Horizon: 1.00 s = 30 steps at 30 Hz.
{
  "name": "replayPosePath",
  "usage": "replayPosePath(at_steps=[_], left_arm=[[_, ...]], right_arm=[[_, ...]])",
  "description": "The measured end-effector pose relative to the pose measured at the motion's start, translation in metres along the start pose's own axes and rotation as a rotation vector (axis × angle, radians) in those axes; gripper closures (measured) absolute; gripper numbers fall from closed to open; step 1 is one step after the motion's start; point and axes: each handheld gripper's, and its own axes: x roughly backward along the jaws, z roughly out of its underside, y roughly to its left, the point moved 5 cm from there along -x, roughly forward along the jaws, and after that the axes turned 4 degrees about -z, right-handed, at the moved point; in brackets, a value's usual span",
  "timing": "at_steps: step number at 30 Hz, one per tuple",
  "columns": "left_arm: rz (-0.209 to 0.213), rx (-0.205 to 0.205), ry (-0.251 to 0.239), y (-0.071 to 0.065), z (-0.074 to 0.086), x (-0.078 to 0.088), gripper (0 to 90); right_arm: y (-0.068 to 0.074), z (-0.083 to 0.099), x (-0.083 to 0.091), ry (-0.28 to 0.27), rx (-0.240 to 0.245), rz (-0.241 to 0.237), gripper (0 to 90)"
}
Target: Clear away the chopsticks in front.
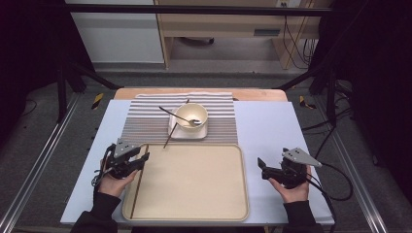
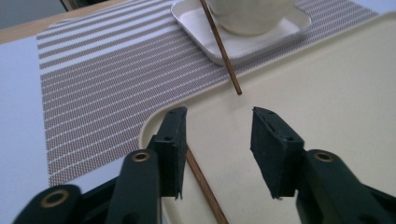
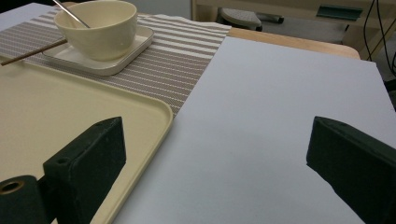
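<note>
A brown chopstick point(image 1: 137, 187) lies along the left inside edge of the cream tray point(image 1: 194, 204). My left gripper point(image 1: 143, 159) hovers over its far end, jaws open; in the left gripper view the chopstick point(image 2: 201, 179) passes just under the left jaw, free of both pads, with my left gripper point(image 2: 219, 114) over the tray's corner. A second chopstick point(image 1: 171, 133) leans on the square plate point(image 1: 201, 132) under the cream bowl point(image 1: 191, 116), which holds a metal spoon point(image 1: 180, 117). My right gripper point(image 1: 262, 169) rests open and holding nothing, right of the tray.
A striped placemat point(image 1: 145, 121) lies under the plate, beyond the tray. A pale board point(image 1: 272, 126) covers the wooden table. In the right gripper view, bare board point(image 3: 280, 107) stretches ahead of my right gripper point(image 3: 217, 135), with the tray rim point(image 3: 159, 112) at left.
</note>
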Motion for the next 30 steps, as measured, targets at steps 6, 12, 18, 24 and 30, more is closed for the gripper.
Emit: replayPosePath(at_steps=[6, 12, 18, 24, 30], left_arm=[[-0.003, 0.021, -0.043, 0.001, -0.020, 0.001, 47.5], [0.019, -0.018, -0.061, -0.003, -0.041, -0.006, 45.2], [0.021, -0.011, -0.078, -0.002, -0.057, -0.018, 41.7], [-0.003, -0.030, -0.075, -0.003, -0.072, -0.036, 38.1], [-0.015, -0.044, -0.041, -0.009, -0.080, -0.060, 37.7]], right_arm=[[0.001, 0.001, -0.001, 0.005, -0.002, -0.006, 5.0], [0.001, 0.001, 0.000, -0.001, -0.009, -0.005, 4.8], [0.000, 0.000, 0.001, -0.005, -0.011, -0.004, 4.7], [0.000, -0.001, 0.002, -0.011, -0.018, -0.008, 4.7], [0.001, 0.000, 0.000, 0.000, -0.013, -0.006, 4.6]])
